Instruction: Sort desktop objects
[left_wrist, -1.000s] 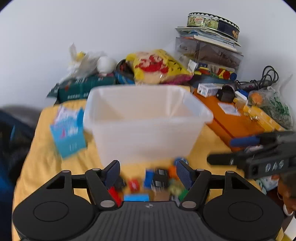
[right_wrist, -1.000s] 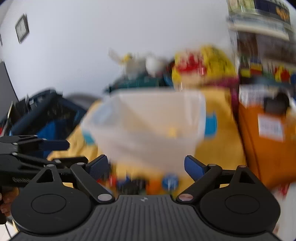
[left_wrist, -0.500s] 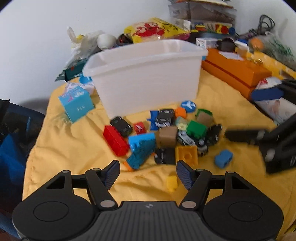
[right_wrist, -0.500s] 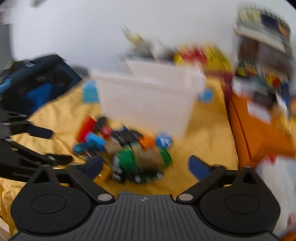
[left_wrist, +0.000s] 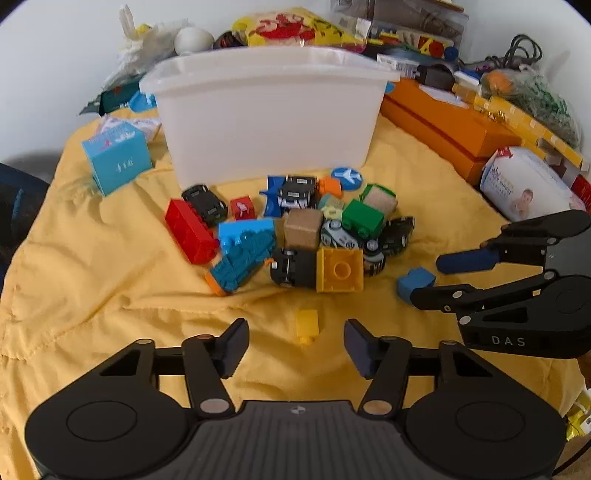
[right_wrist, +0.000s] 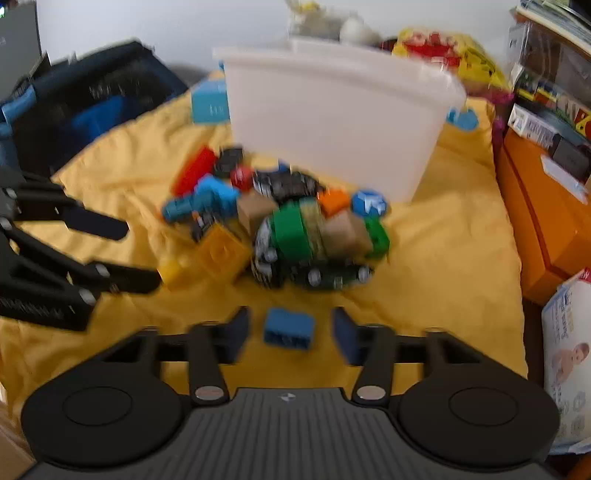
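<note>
Both tongs have come down from bin height to the yellow cloth (left_wrist: 92, 280) that covers the tabletop, and each now frames a stray brick on the near side of the toy pile. A second ago the views looked across at the white bin; now they look down on the toys, so the reach is over and the pick-up is beginning.

Nearest in the left wrist view, the left tongs (left_wrist: 295, 345) straddle a small yellow brick (left_wrist: 307, 325) lying alone on the cloth. Their jaws are closing, but clear gaps remain on both sides, so the brick is between them and not yet gripped.

In the right wrist view, the right tongs (right_wrist: 290, 334) straddle a small blue brick (right_wrist: 289, 328), which lies to the right of the pile. These jaws are closing faster and stand much narrower than before. The picture is blurred, yet a strip of cloth shows on each side of the brick, so I judge it framed but not clenched.

Farther off, the pile (left_wrist: 295, 229) of cars, cubes and bricks lies untouched, with a yellow square brick (left_wrist: 339, 270) on its near edge and a red brick (left_wrist: 190, 232) at its left. Beyond it stands the white bin (left_wrist: 269, 114), the likely place for the toys; its inside cannot be seen from here.

The sorting looks barely begun: two outliers are about to be taken, and nearly everything else waits on the cloth.
</note>
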